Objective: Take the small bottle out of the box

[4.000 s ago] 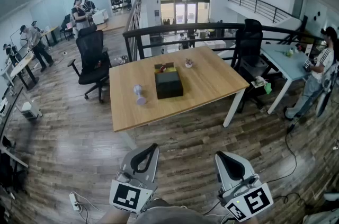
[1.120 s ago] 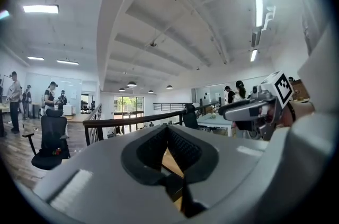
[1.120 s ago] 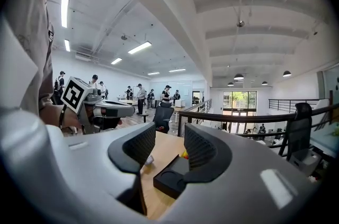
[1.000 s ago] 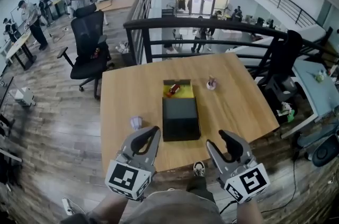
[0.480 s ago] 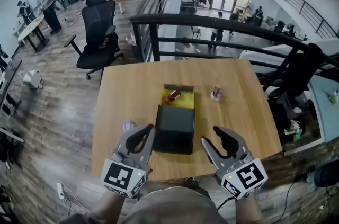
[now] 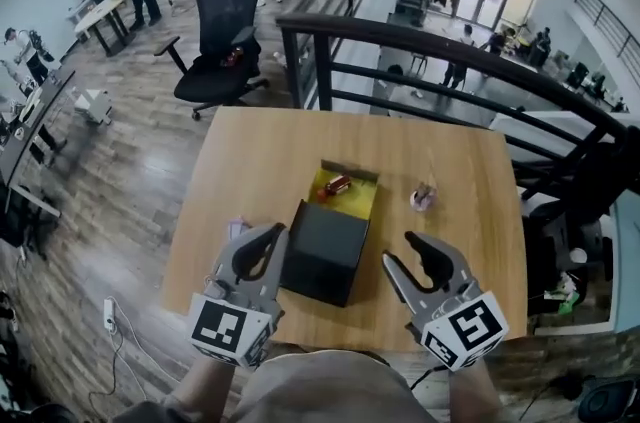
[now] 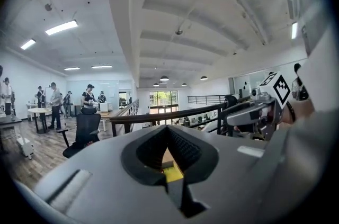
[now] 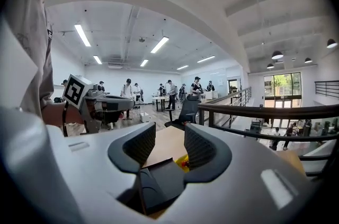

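Observation:
A black box (image 6: 325, 251) lies in the middle of the wooden table (image 6: 250, 161). Its lid is slid toward me, baring a yellow inside (image 6: 350, 196) at the far end. There lies the small red bottle (image 6: 338, 184). My left gripper (image 6: 262, 251) hangs just left of the box's near end, its jaws shut and empty. My right gripper (image 6: 420, 256) is a little right of the box, open with nothing between its fingers. The left gripper view shows the left gripper (image 7: 168, 130) with a strip of the yellow inside (image 7: 172, 174) below it. The right gripper view shows the right gripper (image 8: 169, 133) above the box (image 8: 159, 170) and the bottle (image 8: 184, 163).
A small pinkish object (image 6: 423, 198) sits on the table right of the box. A small pale object (image 6: 237, 228) lies by the left gripper. A black railing (image 6: 450, 51) runs behind the table, with an office chair (image 6: 225, 31) beyond it. Several people stand at far desks.
The view has closed in on the table. Both grippers have moved forward and now flank the near end of the box. The box and bottle have not moved.

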